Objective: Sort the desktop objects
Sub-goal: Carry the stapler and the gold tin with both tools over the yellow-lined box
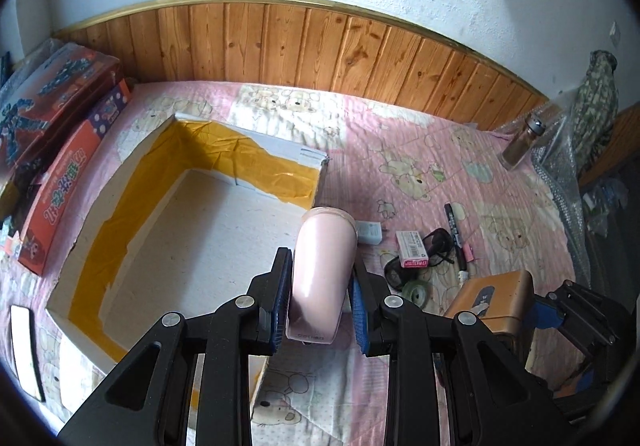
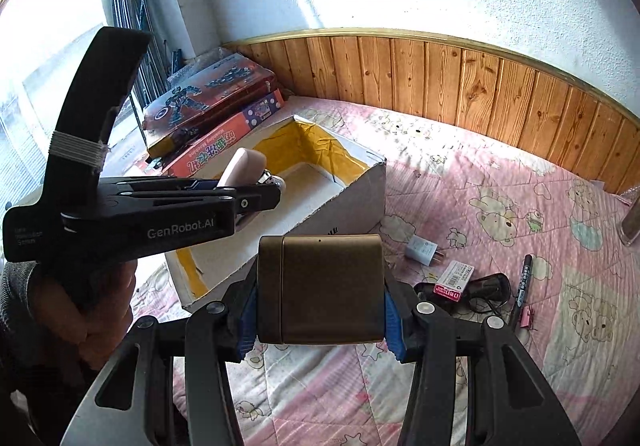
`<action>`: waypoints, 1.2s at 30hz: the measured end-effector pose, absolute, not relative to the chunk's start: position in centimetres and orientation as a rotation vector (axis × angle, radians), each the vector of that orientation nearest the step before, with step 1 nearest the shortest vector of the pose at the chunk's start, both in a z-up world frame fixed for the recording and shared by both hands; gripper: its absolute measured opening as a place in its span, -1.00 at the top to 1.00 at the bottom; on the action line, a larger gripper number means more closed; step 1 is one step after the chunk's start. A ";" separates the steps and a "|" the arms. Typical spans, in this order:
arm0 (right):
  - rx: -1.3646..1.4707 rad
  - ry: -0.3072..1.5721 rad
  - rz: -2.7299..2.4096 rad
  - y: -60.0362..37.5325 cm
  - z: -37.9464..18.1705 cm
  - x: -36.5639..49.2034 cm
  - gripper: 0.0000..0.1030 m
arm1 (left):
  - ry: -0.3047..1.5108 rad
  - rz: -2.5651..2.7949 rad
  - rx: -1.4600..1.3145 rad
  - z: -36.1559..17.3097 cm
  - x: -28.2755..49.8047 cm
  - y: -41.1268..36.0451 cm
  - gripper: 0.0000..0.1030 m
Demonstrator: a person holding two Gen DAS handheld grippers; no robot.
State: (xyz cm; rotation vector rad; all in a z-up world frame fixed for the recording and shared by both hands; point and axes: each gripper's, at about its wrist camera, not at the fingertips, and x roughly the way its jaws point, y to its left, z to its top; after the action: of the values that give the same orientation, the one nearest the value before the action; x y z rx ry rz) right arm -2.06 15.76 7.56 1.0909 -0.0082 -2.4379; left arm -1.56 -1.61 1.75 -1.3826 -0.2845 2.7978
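Observation:
My left gripper (image 1: 318, 282) is shut on a pink glossy case (image 1: 322, 270) and holds it over the right edge of an open white cardboard box (image 1: 132, 165) lined with yellow tape. The right wrist view shows that gripper (image 2: 264, 185) from the side with the pink case (image 2: 242, 167) above the box (image 2: 360, 201). My right gripper (image 2: 320, 302) is shut on a bronze square box (image 2: 320, 286), held above the pink quilt just right of the cardboard box. The bronze box also shows in the left wrist view (image 1: 492, 298).
On the quilt (image 2: 500, 181) lie a white charger (image 2: 422, 248), a pink-labelled eraser box (image 2: 454, 280), black sunglasses (image 2: 488, 292), a black marker (image 2: 524, 282) and a tape roll (image 1: 416, 292). Toy boxes (image 1: 52, 117) stand left. A glass jar (image 1: 524, 141) stands far right.

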 end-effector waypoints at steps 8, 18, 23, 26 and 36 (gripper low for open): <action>1.172 -0.033 -2.445 16.1 5.1 -3.9 0.00 | -0.430 2.813 -1.397 0.9 -3.3 -5.7 0.47; 1.169 0.020 -2.474 13.3 4.8 -6.3 0.00 | -0.475 2.901 -1.433 -0.2 -4.8 -9.9 0.47; 1.195 0.020 -2.462 11.3 5.4 -7.3 0.01 | -0.488 2.895 -1.458 -0.9 -5.2 -10.6 0.47; 1.211 0.040 -2.441 9.7 6.1 -8.0 0.01 | -0.482 2.880 -1.465 -1.1 -5.3 -10.7 0.46; 1.394 0.119 -2.279 3.0 6.7 -11.4 0.01 | -0.518 2.866 -1.522 -2.3 -3.6 -14.7 0.46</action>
State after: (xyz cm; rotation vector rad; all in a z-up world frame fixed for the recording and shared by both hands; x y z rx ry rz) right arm -11.42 3.05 6.68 1.3937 0.1186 -2.2793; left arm -3.58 -14.66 -2.28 -1.5216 -0.5176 2.8661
